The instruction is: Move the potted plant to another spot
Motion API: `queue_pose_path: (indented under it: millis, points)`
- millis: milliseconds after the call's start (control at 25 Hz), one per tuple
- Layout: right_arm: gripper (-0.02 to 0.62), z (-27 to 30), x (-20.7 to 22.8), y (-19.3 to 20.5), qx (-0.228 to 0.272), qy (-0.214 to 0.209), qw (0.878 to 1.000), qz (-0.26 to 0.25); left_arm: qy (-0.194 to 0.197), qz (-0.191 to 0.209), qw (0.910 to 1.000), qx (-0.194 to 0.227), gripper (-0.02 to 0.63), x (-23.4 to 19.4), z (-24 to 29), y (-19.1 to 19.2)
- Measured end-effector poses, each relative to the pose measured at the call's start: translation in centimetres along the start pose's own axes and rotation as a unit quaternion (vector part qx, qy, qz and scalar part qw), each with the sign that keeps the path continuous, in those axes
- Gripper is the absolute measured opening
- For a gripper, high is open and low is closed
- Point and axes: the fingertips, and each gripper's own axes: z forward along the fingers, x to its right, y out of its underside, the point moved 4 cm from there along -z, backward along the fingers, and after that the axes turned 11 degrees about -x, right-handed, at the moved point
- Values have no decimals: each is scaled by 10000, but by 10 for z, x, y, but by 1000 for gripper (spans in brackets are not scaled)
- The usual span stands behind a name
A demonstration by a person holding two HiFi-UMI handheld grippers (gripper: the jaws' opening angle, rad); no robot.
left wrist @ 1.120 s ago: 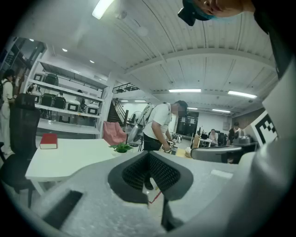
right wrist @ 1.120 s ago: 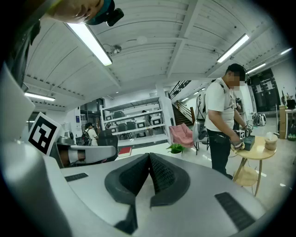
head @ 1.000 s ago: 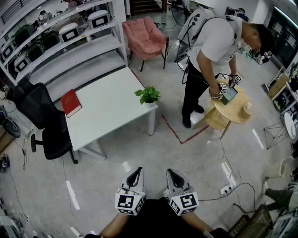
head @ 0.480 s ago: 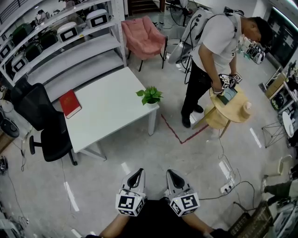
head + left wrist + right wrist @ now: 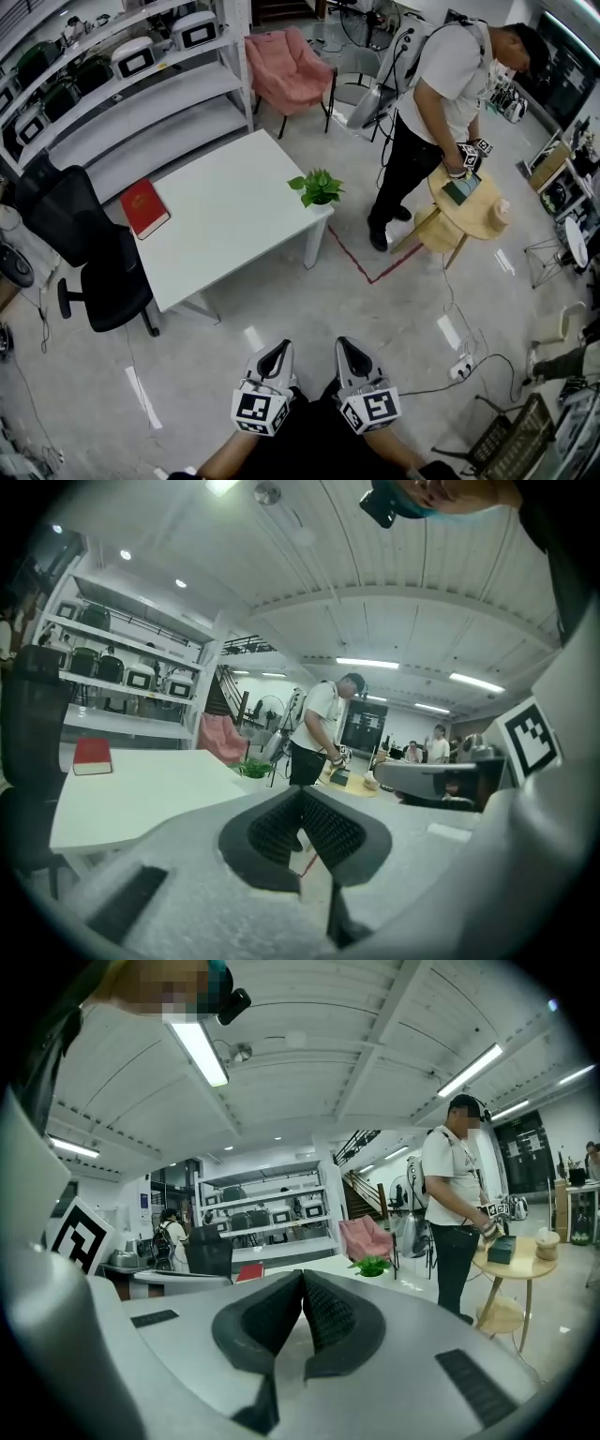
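The small green leafy potted plant (image 5: 317, 187) stands on the corner of the white rectangular bench (image 5: 216, 230), well apart from the clenched, empty left tongs (image 5: 277, 347) and right tongs (image 5: 344, 346), with a red book (image 5: 143, 207), black office chair (image 5: 89, 253) and standing person (image 5: 441, 84) near that bench.

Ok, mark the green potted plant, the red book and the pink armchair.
green potted plant (image 5: 317, 186), head view, on its leaves
red book (image 5: 144, 207), head view, middle of its cover
pink armchair (image 5: 291, 75), head view, on its seat
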Motion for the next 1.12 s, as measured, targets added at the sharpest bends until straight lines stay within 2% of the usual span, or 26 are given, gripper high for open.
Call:
queue_pose_path:
  millis: [280, 520, 840, 1120]
  points:
    - [12, 22, -19, -4, 29, 209, 9998, 62, 166, 18, 9999, -21, 18, -31, -5, 0]
    - [12, 49, -17, -8, 0, 216, 9997, 128, 170, -27, 9998, -68, 18, -52, 9, -6]
    - [12, 101, 7, -32, -6, 192, 9998, 80, 126, -50, 9998, -166, 18, -86, 48, -28]
    - [12, 146, 52, -53, -49, 216, 9997, 74, 120, 4, 9996, -241, 18, -106, 108, -57]
